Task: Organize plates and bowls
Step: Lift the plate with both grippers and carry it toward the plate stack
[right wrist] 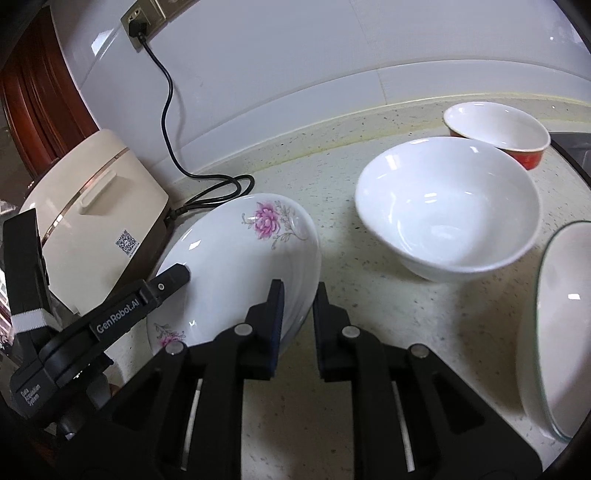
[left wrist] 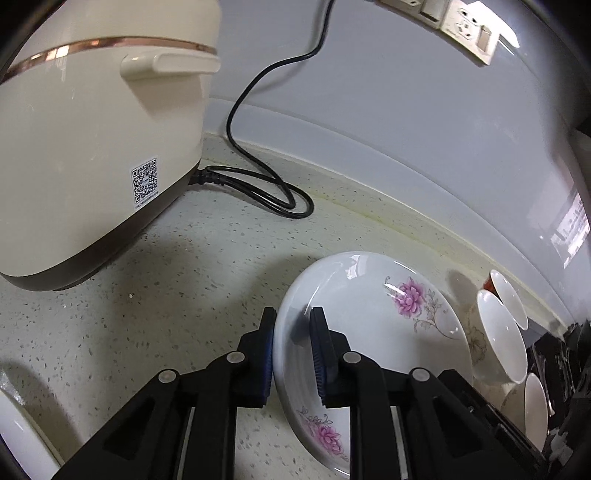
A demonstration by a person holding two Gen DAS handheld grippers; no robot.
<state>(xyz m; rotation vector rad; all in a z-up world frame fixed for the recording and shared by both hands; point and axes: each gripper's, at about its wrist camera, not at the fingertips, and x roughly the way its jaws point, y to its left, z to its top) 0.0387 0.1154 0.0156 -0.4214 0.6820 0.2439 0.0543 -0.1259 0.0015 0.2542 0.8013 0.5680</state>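
A white plate with pink flowers (left wrist: 373,332) is held between both grippers, tilted above the speckled counter (left wrist: 184,266). My left gripper (left wrist: 293,354) is shut on its left rim. My right gripper (right wrist: 298,317) is shut on its right rim (right wrist: 295,280); the plate (right wrist: 236,266) and the left gripper (right wrist: 173,277) show in the right wrist view. A large white bowl (right wrist: 447,206) stands right of the plate, a red bowl with white inside (right wrist: 498,129) behind it. A green-rimmed bowl (right wrist: 561,325) is at the right edge.
A cream rice cooker (left wrist: 92,147) stands at the left, its black cord (left wrist: 258,184) looping on the counter up to a wall socket (right wrist: 138,22). The white backsplash wall (left wrist: 406,129) runs behind. Bowls (left wrist: 498,332) line the right in the left wrist view.
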